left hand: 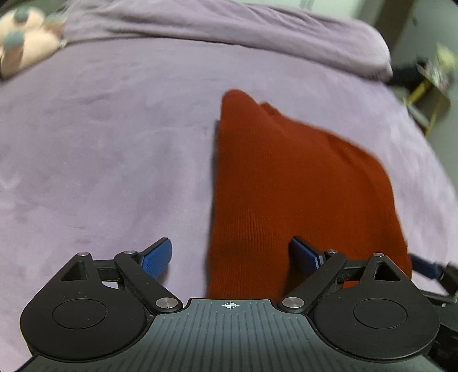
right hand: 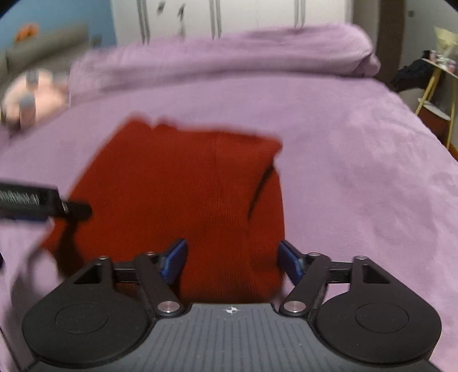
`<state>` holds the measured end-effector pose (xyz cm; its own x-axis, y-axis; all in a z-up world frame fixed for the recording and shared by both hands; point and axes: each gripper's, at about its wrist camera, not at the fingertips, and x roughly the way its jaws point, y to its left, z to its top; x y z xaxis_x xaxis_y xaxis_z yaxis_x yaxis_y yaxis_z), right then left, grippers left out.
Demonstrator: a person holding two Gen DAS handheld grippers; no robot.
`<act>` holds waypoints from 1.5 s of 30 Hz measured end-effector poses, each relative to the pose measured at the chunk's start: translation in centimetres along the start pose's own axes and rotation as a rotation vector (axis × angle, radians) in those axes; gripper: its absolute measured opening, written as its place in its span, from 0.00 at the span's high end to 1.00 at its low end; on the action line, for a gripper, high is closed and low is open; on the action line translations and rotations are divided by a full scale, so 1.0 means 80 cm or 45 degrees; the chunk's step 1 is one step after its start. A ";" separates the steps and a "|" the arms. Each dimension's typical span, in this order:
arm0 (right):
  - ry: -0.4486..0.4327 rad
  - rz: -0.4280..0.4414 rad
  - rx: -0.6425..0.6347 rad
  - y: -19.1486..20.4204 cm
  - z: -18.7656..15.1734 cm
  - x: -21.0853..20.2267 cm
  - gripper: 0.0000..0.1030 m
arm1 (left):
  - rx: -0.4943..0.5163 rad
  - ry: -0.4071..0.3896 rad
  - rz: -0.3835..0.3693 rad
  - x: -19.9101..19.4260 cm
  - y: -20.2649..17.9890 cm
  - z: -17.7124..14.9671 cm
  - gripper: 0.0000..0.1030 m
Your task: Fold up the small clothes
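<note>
A red knit garment [left hand: 286, 186] lies folded on the purple bedspread [left hand: 114, 143]. In the left wrist view its left edge runs straight up the middle. My left gripper [left hand: 232, 256] hovers over its near left edge with the blue pads [left hand: 159, 257] wide apart, open, nothing pinched. A tip of the other gripper [left hand: 429, 269] shows at the right. In the right wrist view the garment [right hand: 177, 194] fills the centre. My right gripper [right hand: 232, 263] is open above its near right part. The left gripper [right hand: 43, 204] enters from the left edge.
A pink plush toy [left hand: 23, 43] [right hand: 31, 94] lies at the far left of the bed. A bunched purple cover [right hand: 229, 57] runs along the far end. A small table with yellow legs [right hand: 438, 85] stands beyond the bed's right edge, white wardrobe doors [right hand: 257, 14] behind.
</note>
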<state>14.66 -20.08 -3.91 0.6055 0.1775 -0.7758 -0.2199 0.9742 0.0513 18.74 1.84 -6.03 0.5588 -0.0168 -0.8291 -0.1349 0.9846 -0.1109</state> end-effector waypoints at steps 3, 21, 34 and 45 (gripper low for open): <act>0.150 0.072 0.061 0.006 -0.033 -0.013 0.26 | 0.160 0.093 0.053 -0.008 -0.014 -0.045 0.11; 0.155 -0.012 -0.053 0.083 -0.031 -0.135 0.04 | 0.124 0.019 0.167 -0.118 -0.002 -0.064 0.01; 0.250 -0.148 0.076 0.066 -0.012 -0.122 0.04 | 0.177 0.010 0.192 -0.119 -0.014 -0.065 0.01; 0.252 -0.169 0.110 0.062 -0.009 -0.124 0.04 | 0.182 0.035 0.167 -0.119 -0.016 -0.067 0.01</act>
<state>7.03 -17.08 3.57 0.4612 0.0249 -0.8869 -0.0774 0.9969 -0.0122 9.19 -0.16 -0.94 0.5213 0.1101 -0.8463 -0.0865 0.9934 0.0760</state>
